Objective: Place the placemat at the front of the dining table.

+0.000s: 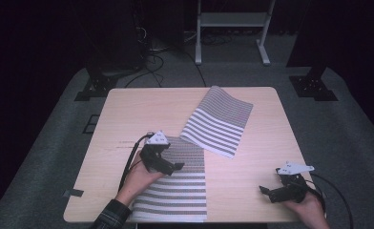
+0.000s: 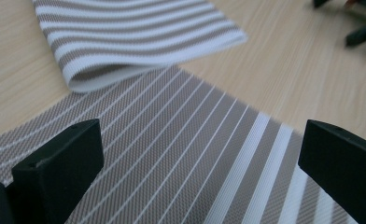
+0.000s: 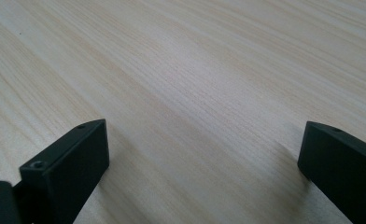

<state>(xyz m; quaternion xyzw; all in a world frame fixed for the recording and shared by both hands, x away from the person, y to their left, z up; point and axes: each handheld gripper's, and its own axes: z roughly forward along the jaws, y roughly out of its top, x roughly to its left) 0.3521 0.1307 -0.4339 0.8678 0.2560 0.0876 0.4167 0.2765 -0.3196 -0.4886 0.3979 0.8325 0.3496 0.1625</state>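
Striped grey-white cloth [image 1: 194, 157], partly folded

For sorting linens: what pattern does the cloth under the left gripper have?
Grey-and-white stripes on the cloth, clearest in the left gripper view.

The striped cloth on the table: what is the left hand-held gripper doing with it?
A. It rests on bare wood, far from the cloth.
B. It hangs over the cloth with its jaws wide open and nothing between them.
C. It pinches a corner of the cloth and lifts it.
B: in the left gripper view the left hand-held gripper has its jaws wide apart above the striped cloth, with nothing clamped between them.
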